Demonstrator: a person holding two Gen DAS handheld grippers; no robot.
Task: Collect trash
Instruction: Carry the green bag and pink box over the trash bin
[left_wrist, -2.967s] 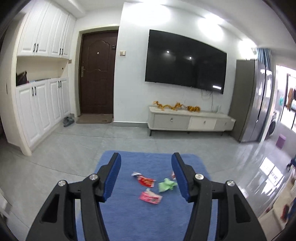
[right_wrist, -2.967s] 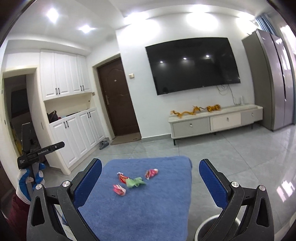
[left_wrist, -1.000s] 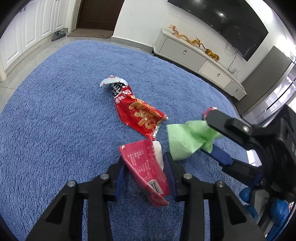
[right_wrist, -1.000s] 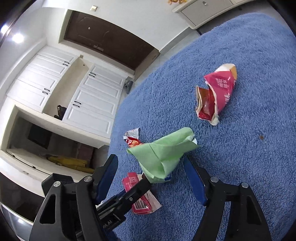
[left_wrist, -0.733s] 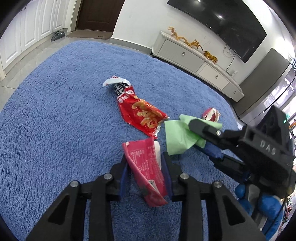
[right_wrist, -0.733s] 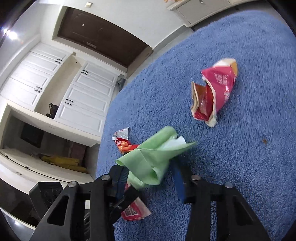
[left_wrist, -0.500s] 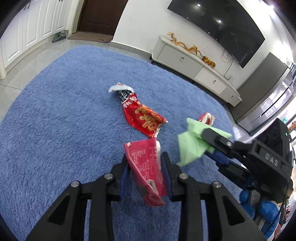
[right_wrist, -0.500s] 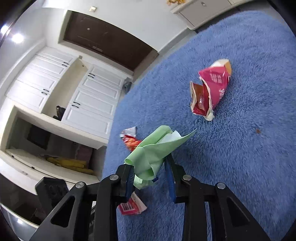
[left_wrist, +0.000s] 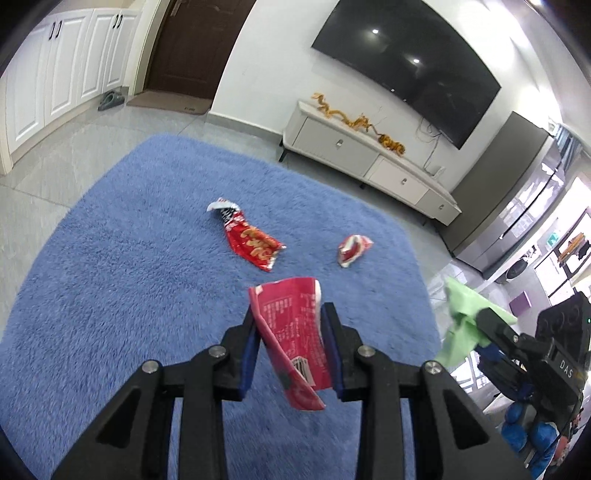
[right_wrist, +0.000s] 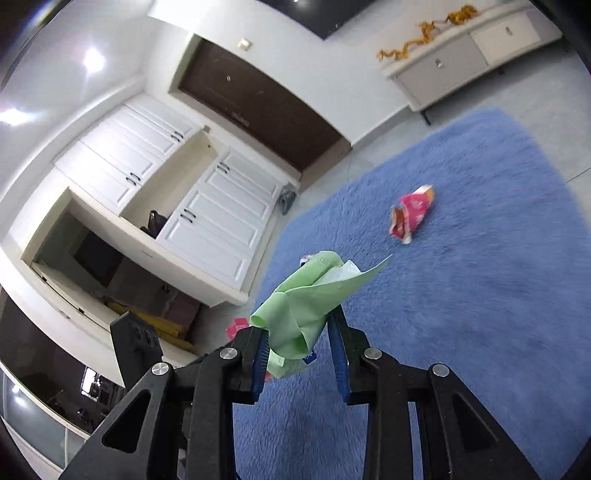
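Note:
My left gripper is shut on a pink-red wrapper and holds it above the blue rug. My right gripper is shut on a green wrapper, also lifted; it shows at the right of the left wrist view. A red snack bag and a crumpled pink wrapper lie on the rug. The crumpled wrapper also shows in the right wrist view.
A white TV cabinet stands against the far wall under a TV. White cupboards and a brown door are to the left. A grey fridge stands at the right. Tiled floor surrounds the rug.
Both grippers have risen off the rug with their wrappers. The right gripper with the green wrapper has swung away to the right, off the rug's edge.

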